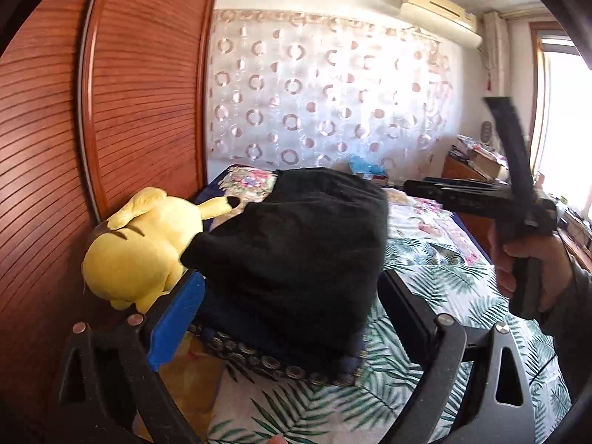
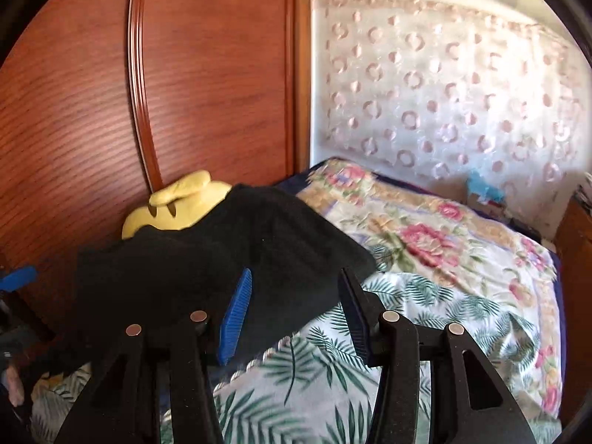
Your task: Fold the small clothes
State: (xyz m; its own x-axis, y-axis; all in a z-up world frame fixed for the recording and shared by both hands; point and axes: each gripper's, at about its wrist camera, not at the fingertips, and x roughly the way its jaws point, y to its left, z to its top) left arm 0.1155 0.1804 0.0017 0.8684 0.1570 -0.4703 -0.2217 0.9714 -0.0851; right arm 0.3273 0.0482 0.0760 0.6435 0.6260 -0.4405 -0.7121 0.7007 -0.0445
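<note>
So the black cloth (image 1: 296,244) is sitting bunched up in a mound on the bed (image 1: 425,259), partly on a dark-edged cushion or folded blanket and leaning against the yellow plush (image 1: 137,248) by the wooden wardrobe (image 1: 129,92). It's looking like thick, soft knit or fleece to me, so I'm guessing it's light, floppy and not slippery at all; it's going to sag the moment it's lifted, and nothing about it is fragile. I'd be going for a hem or a corner rather than the middle of the lump, probably that flat edge lying out toward the leaf-print sheet (image 2: 333,388). The left tongs (image 1: 292,318) are spread wide, one finger either side of the mound, not pinching anything. The right tongs (image 2: 296,318) are spread too, hovering just over the near edge of the cloth without gripping it. The left view is showing the right tool held up in a hand (image 1: 529,259) off to the side, plus the window and the air conditioner (image 1: 436,14), which the right view isn't catching. The right view is giving a better look at how the cloth is fanning out flat, and at the floral quilt (image 2: 425,229) behind it.
</note>
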